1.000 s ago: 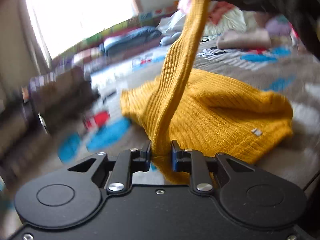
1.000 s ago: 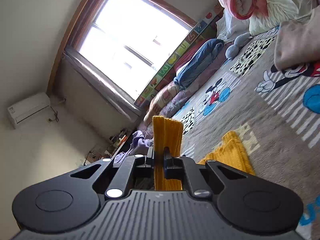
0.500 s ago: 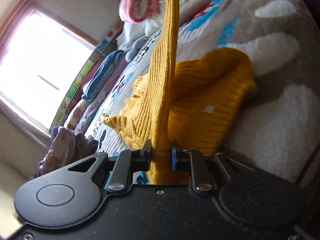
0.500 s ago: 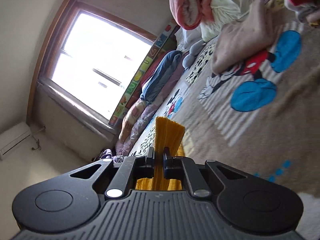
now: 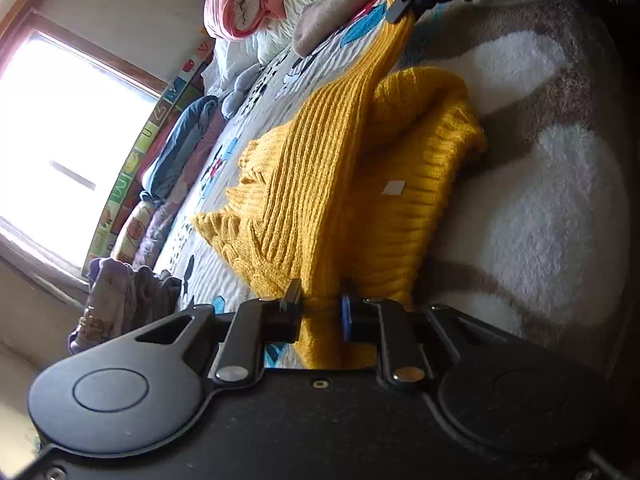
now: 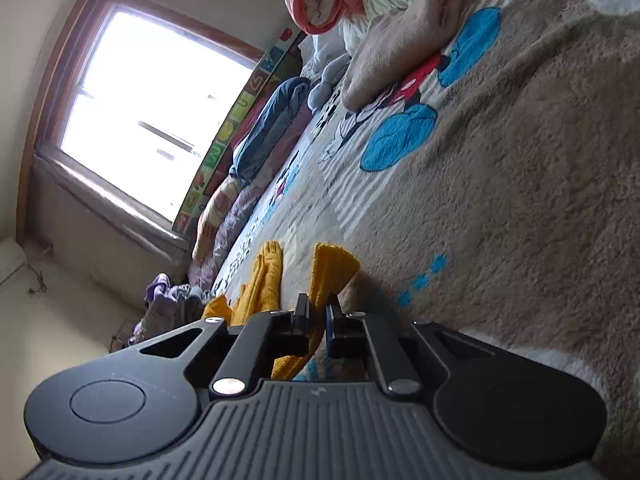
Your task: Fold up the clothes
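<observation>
A mustard-yellow ribbed sweater lies bunched on the bed blanket, with a small white label on its body. One long sleeve runs over the body from my left gripper, which is shut on its near end. The far end is held by my right gripper at the top of the left wrist view. In the right wrist view my right gripper is shut on the sleeve cuff, low over the blanket. More yellow knit lies just left of it.
A rolled pink quilt, white pillows and a folded beige cloth sit at the head of the bed. A blue garment lies along the window side. A purple clothes pile lies below the window.
Both grippers have come down toward the blanket and rolled. The sleeve, held up steeply before, now lies low across the sweater body, both ends still gripped.
</observation>
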Tool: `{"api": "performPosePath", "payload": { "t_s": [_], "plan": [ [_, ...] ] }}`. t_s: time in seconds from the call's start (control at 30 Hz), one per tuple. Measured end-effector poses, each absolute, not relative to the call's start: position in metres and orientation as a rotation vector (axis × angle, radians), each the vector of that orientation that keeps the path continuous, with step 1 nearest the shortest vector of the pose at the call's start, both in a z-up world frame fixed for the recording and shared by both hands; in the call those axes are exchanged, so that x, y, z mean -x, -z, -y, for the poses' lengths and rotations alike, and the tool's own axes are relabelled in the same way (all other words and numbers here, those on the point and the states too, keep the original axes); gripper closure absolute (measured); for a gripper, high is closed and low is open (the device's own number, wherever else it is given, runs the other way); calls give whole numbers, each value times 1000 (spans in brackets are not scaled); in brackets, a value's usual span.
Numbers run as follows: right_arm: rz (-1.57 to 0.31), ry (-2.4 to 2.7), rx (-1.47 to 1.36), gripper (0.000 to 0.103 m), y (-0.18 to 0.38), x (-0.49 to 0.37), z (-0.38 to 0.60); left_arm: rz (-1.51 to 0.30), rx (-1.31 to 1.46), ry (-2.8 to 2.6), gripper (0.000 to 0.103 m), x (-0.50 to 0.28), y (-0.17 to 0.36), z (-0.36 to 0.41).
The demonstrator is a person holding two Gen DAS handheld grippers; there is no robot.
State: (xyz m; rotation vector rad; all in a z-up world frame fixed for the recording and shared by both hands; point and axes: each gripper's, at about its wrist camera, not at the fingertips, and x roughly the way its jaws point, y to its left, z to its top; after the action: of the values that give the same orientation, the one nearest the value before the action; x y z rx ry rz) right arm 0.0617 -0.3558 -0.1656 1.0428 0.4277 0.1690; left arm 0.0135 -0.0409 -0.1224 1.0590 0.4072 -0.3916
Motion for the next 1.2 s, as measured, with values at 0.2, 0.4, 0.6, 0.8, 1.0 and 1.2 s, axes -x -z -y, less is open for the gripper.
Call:
{"api": "performPosePath", "payload": {
  "t_s": [0.2, 0.4, 0.6, 0.8, 1.0, 1.2],
  "plan": [
    [-423, -189, -1066, 93, 167, -61, 360, -469, -551, 517, 83, -29, 53, -33],
    [-393, -249, -1036, 93, 157, -63, 359, -475, -348, 429, 84, -49, 50, -40],
    [-356, -274, -1036, 93, 149, -60, 363, -547, -415, 491, 84, -52, 73, -9],
    [-401, -245, -1072, 93, 165, -63, 369, -588, -498, 504, 91, -55, 79, -2],
    [-460, -215, -1059, 94, 183, -68, 363, -524, -296, 357, 91, -120, 48, -25],
    [-461, -209, -1034, 95, 183, -67, 358, -561, -212, 274, 91, -222, 60, -24]
  ]
}}
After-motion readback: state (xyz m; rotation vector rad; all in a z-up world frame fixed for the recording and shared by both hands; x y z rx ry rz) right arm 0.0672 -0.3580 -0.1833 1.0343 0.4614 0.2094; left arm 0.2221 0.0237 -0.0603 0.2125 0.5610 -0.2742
